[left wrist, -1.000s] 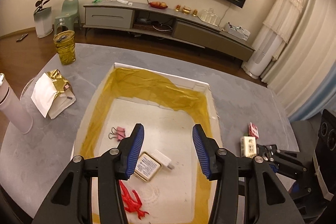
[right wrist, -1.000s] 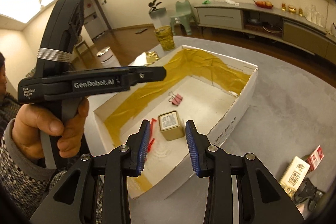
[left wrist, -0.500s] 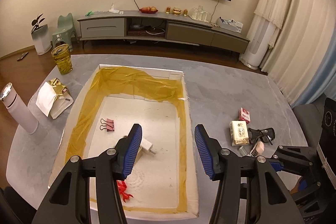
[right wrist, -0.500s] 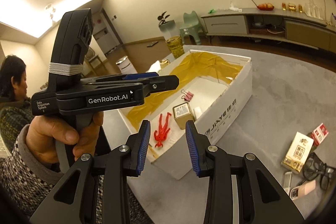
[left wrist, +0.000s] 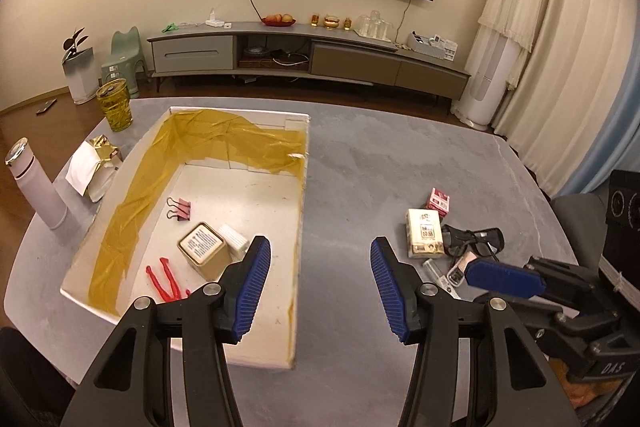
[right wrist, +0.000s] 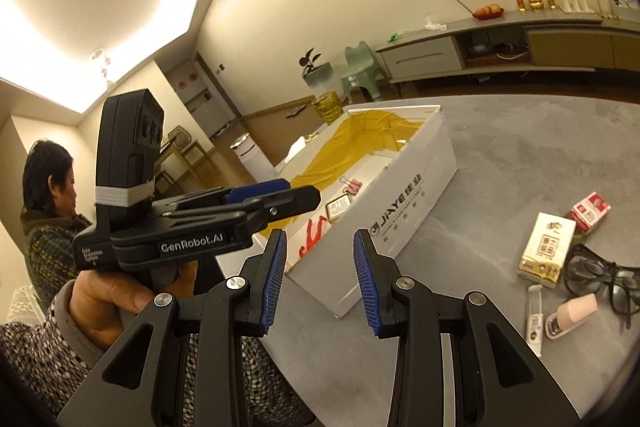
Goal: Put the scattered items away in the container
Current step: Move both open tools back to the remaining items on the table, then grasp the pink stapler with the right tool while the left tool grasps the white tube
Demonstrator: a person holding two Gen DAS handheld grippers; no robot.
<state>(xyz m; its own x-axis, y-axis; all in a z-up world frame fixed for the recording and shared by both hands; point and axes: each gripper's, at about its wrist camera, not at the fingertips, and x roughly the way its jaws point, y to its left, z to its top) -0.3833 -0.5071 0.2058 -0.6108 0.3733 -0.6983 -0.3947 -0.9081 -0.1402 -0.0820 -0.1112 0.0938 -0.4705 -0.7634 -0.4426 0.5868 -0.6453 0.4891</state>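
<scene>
A white box (left wrist: 302, 187) lined with yellow film holds pink binder clips (left wrist: 178, 209), a gold tin (left wrist: 204, 251), a white block (left wrist: 234, 239) and a red item (left wrist: 166, 277). My left gripper (left wrist: 320, 287) is open and empty above the box's right wall. On the table to the right lie a tissue pack (left wrist: 425, 233), a red pack (left wrist: 438, 201), black glasses (left wrist: 474, 239) and a pink stapler (left wrist: 460, 267). My right gripper (right wrist: 320, 283) is open and empty, short of the box (right wrist: 404, 203). The same pile shows on its right: the tissue pack (right wrist: 546, 249), glasses (right wrist: 596, 271) and stapler (right wrist: 572, 315).
A pink flask (left wrist: 34, 183), a gold cup (left wrist: 114, 105) and a gold-wrapped packet (left wrist: 94, 167) stand left of the box. A white tube (right wrist: 534, 315) lies by the stapler. A person (right wrist: 52, 211) sits at the far left. A hand (right wrist: 120, 291) holds the left gripper.
My left gripper has shifted right, from over the box's inside to over its right wall. The right gripper has backed away from the box. Both stay open.
</scene>
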